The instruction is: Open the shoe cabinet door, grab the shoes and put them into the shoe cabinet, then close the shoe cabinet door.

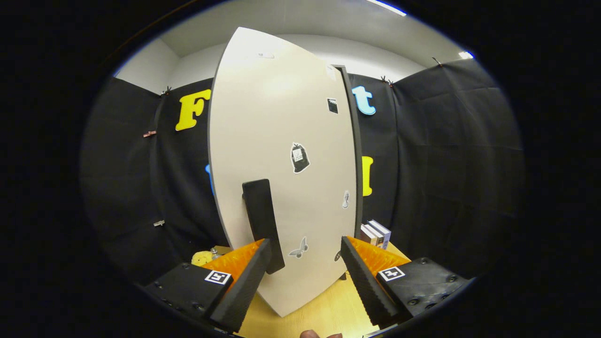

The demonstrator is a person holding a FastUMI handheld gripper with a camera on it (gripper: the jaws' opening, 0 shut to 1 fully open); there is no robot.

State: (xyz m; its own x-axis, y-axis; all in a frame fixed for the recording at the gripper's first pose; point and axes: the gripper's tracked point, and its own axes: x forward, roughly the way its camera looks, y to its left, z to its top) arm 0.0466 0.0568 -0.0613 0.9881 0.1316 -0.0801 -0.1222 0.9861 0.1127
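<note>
Facing the cabinet door (281,155), the hand-held gripper (305,263) hangs wide open and grips nothing. At far left, low on the worktop (328,312), a yellow soft thing (203,257) peeks out past the left finger. Next comes the dark handle (263,225), upright on the door, its lower end just beside the left fingertip, not between the fingers. The door stands ajar, with the dark cabinet edge (354,155) behind its right side. Far right sit some books (375,233). Shoes are not to be made out. To do this step well, I judge, shift left, centre the handle between the fingers, close firmly, then swing along the hinge arc.
</note>
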